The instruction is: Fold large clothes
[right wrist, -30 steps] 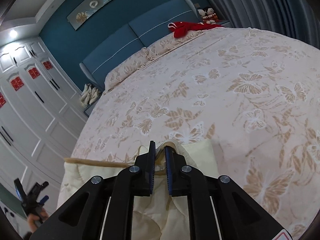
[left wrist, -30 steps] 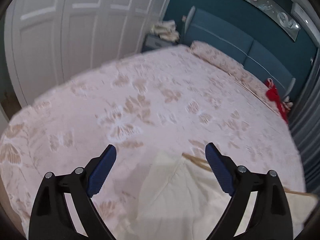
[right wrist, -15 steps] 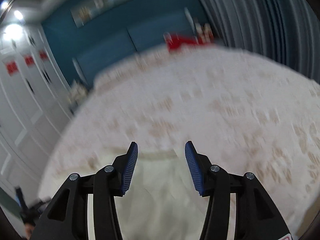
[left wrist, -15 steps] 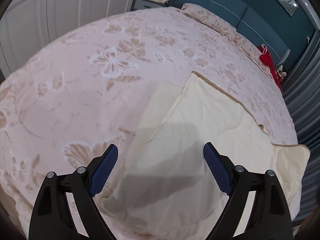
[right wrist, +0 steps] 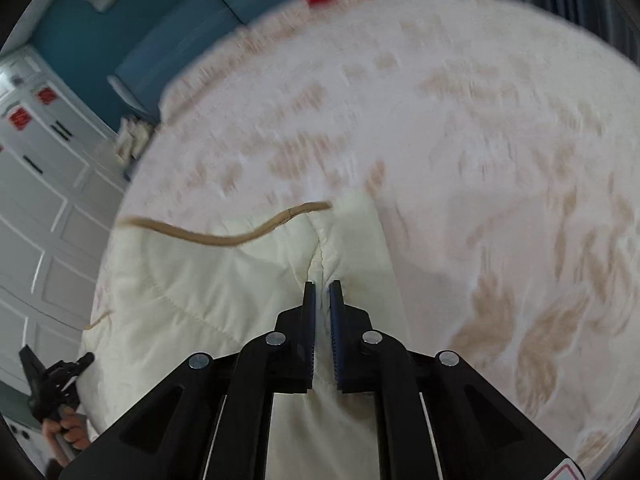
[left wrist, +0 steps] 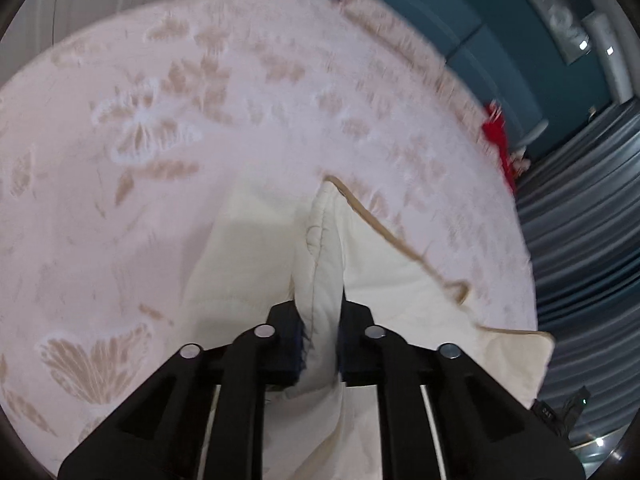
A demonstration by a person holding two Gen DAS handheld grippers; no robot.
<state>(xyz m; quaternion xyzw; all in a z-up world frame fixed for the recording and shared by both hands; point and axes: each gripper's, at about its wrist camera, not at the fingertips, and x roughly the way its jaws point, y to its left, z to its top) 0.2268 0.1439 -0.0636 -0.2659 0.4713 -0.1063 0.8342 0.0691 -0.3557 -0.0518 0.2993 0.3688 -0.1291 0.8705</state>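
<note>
Left wrist view: left tongs [left wrist: 320,320] are closing, now pinching a ridge of the cream quilted blanket with tan piping [left wrist: 400,280]; half a second ago they were gaping above it.

Right wrist view: right tongs [right wrist: 322,304] are closing, bunching the cream quilted blanket [right wrist: 200,280] at 12 o'clock on the floral bedspread [right wrist: 480,160]. Both corners gripped, so the next fold is looking ready.

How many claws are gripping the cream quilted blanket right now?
2. The left claw is closing on a pinched ridge of the cream quilted blanket near its left side; the right claw is closing on a fold near its right edge.
</note>
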